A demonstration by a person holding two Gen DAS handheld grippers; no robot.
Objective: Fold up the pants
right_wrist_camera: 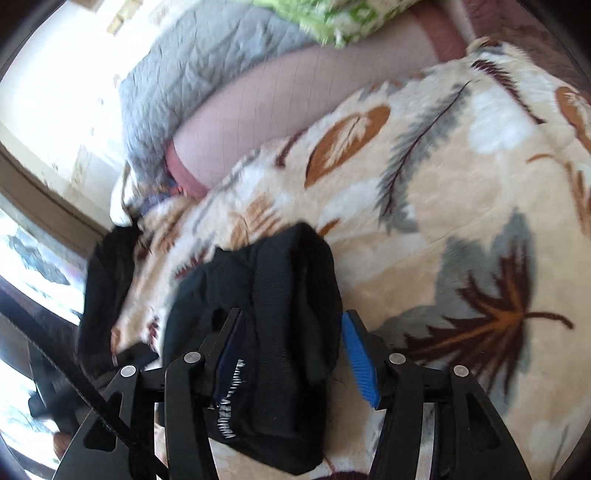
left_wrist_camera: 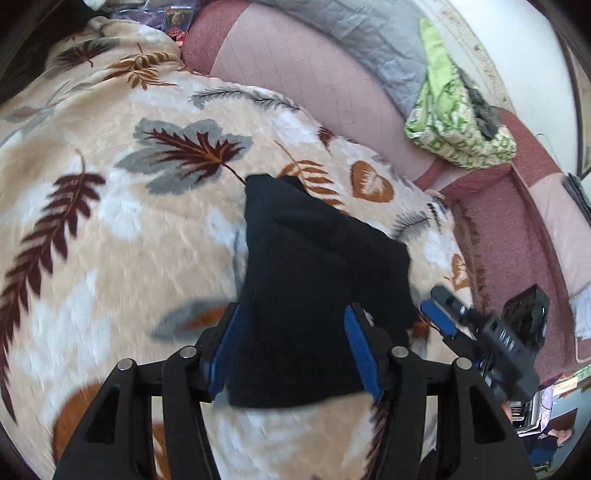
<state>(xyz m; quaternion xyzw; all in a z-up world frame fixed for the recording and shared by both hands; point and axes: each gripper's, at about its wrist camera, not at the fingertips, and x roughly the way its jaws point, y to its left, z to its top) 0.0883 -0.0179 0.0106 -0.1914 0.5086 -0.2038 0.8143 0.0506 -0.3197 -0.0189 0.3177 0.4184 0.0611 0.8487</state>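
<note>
The black pants [left_wrist_camera: 317, 280] lie as a folded bundle on a cream blanket with a leaf print [left_wrist_camera: 122, 236]. My left gripper [left_wrist_camera: 293, 314] is open, its blue-padded fingers [left_wrist_camera: 360, 347] either side of the bundle's near end. My right gripper shows at the right of the left wrist view [left_wrist_camera: 448, 314]. In the right wrist view the pants [right_wrist_camera: 273, 332] bunch thickly, with a waistband label showing. My right gripper [right_wrist_camera: 291, 321] is open, with the bundle between its fingers [right_wrist_camera: 356, 350]. The view does not show whether either gripper's pads touch the cloth.
A pink mattress [left_wrist_camera: 303, 70] with a grey quilt [left_wrist_camera: 369, 33] lies beyond the blanket. A green patterned cloth [left_wrist_camera: 450, 114] is heaped at the far right. A dark red rug [left_wrist_camera: 517, 236] covers the floor. A window [right_wrist_camera: 48, 92] is at the left of the right wrist view.
</note>
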